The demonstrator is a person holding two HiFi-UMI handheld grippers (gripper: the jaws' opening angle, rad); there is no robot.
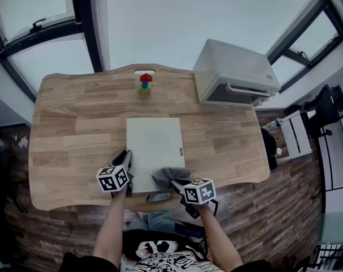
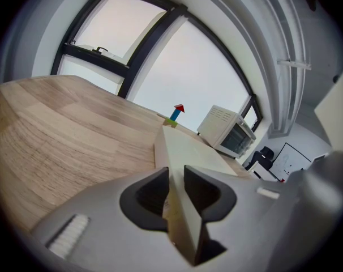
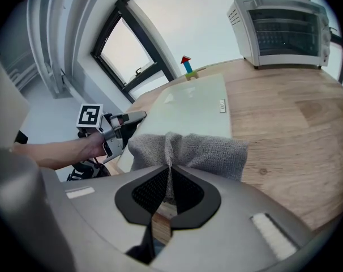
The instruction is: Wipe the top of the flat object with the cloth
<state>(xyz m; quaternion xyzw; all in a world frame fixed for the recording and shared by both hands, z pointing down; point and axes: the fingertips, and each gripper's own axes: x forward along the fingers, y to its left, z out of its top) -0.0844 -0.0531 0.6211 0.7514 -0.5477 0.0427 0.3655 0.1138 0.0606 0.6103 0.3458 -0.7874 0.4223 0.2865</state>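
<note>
A pale cream flat board [image 1: 154, 149] lies in the middle of the wooden table [image 1: 69, 129]. My left gripper [image 1: 126, 160] is shut on the board's near left corner; in the left gripper view the board's edge [image 2: 180, 208] runs between the jaws. My right gripper [image 1: 174, 183] is shut on a grey cloth [image 1: 167, 176], which rests bunched on the board's near right corner. In the right gripper view the cloth [image 3: 188, 152] is pinched between the jaws, and the board [image 3: 188, 109] stretches beyond it. The left gripper [image 3: 126, 120] shows there at the left.
A white toaster oven [image 1: 234, 72] stands at the table's far right. A small stack of coloured blocks [image 1: 145, 83] sits at the far edge, beyond the board. A dark phone-like object [image 1: 158, 197] lies at the near table edge. Windows surround the table.
</note>
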